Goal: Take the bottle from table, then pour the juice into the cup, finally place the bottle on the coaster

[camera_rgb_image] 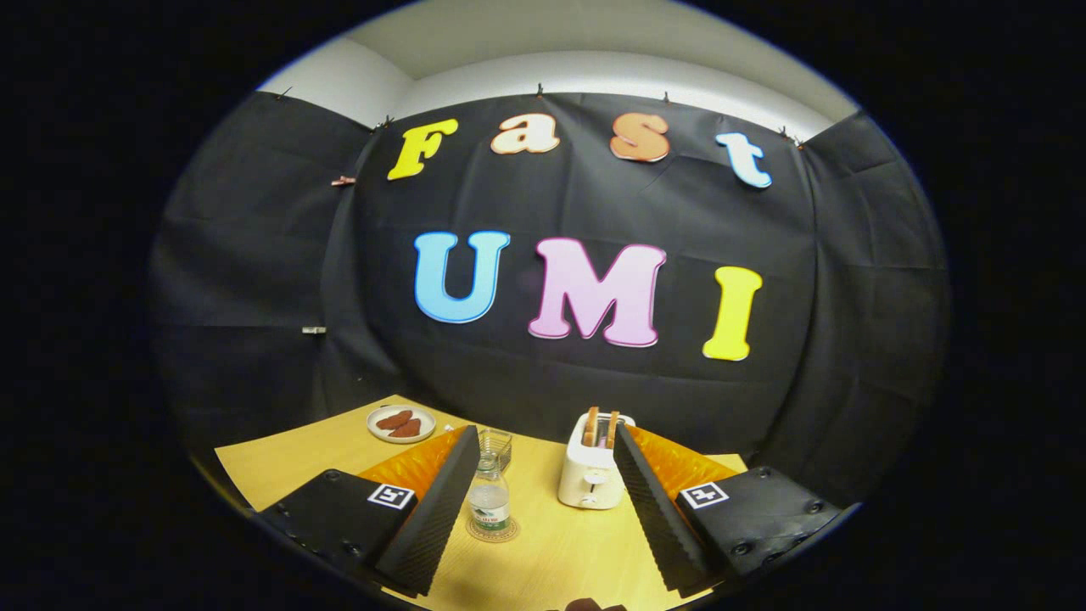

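Your gripper (543, 509) fingers are spread wide, holding nothing. Bottle (489, 501) already stands on coaster (493, 531), cup (495, 446) behind it. Likely light, thin, slippery plastic; grip mid-body gently.

Black cloth wall (543, 373), pale wooden table (280, 462), white ceiling (543, 38)

Dim booth, light from overhead at 12 o'clock; ceiling strip (594, 51) bright, black cloth (254, 255) soaks it up. Table (543, 552) evenly lit, soft shadows. Heavy fisheye bending toward 3 and 9 o'clock, focus acceptable
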